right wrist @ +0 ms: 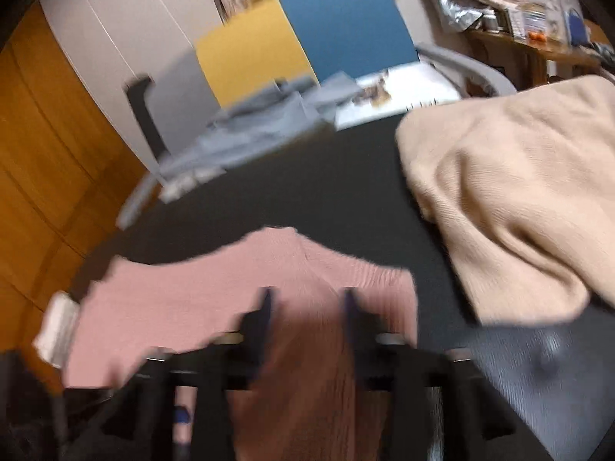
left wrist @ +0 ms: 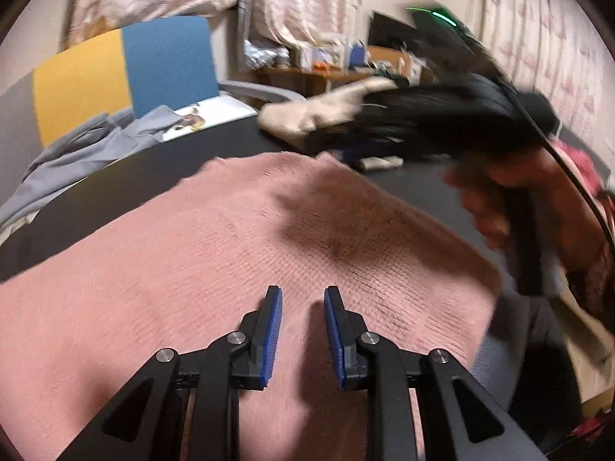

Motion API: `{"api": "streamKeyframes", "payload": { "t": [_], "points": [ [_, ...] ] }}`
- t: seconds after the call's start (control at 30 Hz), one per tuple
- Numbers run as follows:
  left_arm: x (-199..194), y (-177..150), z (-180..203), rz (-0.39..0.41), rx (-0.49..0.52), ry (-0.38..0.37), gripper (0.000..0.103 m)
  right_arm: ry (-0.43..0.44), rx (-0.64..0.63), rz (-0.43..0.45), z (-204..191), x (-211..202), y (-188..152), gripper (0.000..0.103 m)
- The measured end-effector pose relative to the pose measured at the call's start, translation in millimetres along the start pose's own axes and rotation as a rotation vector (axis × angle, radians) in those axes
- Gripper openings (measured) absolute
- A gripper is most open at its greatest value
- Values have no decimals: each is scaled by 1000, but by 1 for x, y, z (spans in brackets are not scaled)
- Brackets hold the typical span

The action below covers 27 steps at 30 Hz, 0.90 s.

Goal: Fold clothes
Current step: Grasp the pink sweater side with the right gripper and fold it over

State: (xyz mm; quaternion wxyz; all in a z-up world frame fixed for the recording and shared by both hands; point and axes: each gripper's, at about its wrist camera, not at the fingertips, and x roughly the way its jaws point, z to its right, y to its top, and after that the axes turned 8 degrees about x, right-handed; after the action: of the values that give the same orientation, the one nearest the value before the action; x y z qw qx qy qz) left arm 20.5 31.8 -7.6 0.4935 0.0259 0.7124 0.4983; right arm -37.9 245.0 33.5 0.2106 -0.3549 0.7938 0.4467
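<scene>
The pink garment [left wrist: 238, 230] was ribbed knit cloth, the beige garment [right wrist: 511, 199] a finer knit, the surface [right wrist: 307, 188] matt black, and the fingers [left wrist: 271, 330] matt black plastic with ridged blue pads.

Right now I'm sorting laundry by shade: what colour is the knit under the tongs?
Pink knit, clearest in the left wrist view.
</scene>
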Motion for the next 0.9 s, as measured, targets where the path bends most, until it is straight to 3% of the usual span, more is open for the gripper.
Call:
{"api": "streamKeyframes", "payload": {
  "t": [0.17, 0.27, 0.43, 0.6, 0.77, 0.83, 0.87, 0.9],
  "points": [
    [-47, -20, -24, 75, -56, 148, 22, 17, 109, -15, 20, -35, -38, 62],
    [-68, -40, -48, 105, -163, 203, 22, 54, 209, -54, 40, -41, -62, 62],
    [-82, -80, -55, 118, -259, 204, 22, 136, 299, -66, 52, -31, -80, 62],
    [-95, -119, -60, 128, -349, 202, 22, 199, 306, -81, 44, -16, -78, 63],
    [-96, -123, -50, 144, -314, 213, 22, 200, 276, -118, 26, 2, -78, 63],
    [-95, -119, -46, 157, -300, 209, 22, 164, 266, -125, 20, 7, -78, 53],
    [-93, -117, -44, 158, -287, 211, 22, 131, 262, -129, 20, 9, -78, 37],
    [-90, -117, -41, 149, -269, 207, 22, 114, 264, -131, 20, 11, -78, 31]
  ]
}}
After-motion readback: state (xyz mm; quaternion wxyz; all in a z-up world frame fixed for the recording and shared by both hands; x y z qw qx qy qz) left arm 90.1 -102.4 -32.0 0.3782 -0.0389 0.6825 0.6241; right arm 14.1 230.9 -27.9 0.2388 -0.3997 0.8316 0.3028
